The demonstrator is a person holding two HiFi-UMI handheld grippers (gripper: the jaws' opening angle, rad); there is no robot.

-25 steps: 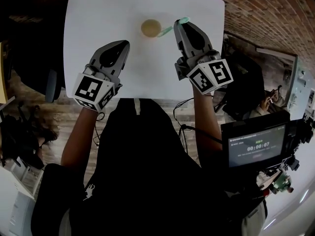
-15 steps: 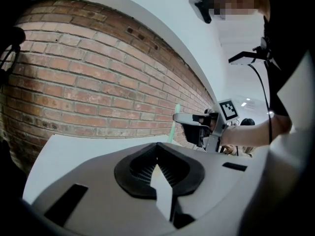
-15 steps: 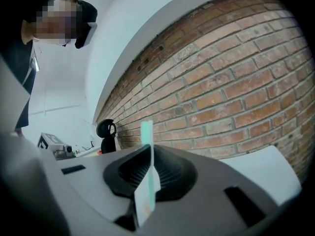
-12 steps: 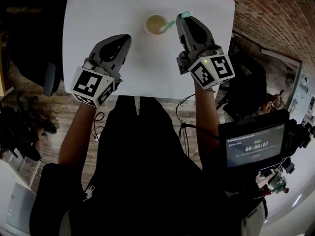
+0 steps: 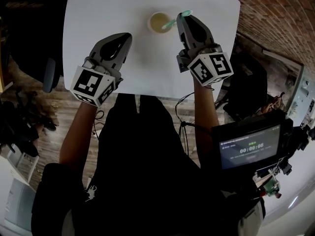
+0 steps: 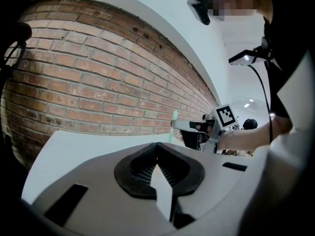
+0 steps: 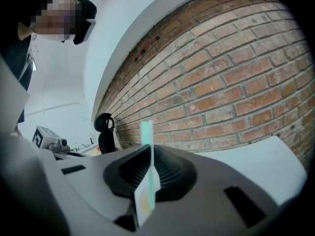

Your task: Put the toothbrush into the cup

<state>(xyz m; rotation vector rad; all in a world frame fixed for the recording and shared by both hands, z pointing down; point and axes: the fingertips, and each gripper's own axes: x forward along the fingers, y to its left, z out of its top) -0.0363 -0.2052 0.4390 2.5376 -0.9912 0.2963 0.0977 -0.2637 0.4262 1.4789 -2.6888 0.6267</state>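
Observation:
A pale cup point(image 5: 157, 19) stands at the far middle of the white table point(image 5: 98, 14). My right gripper point(image 5: 183, 16) is just right of it, shut on a mint-green toothbrush point(image 5: 172, 21) that slants down to the left with its lower end inside the cup's mouth. In the right gripper view the toothbrush point(image 7: 146, 146) stands upright between the jaws of the right gripper point(image 7: 147, 181). My left gripper point(image 5: 127, 36) hovers over the table left of the cup, shut and holding nothing. The left gripper view shows the toothbrush point(image 6: 174, 119) sticking up past the right gripper point(image 6: 197, 127).
A brick wall point(image 5: 275, 9) runs along the table's right side. A monitor with a timer point(image 5: 248, 149) stands at my right, with cables beside it. The table's near edge lies just behind both grippers. A black office chair point(image 7: 103, 132) stands off the left side.
The right gripper has carried the toothbrush a little closer to the cup, so its lower end now reaches into the cup's mouth. The left gripper has hardly moved.

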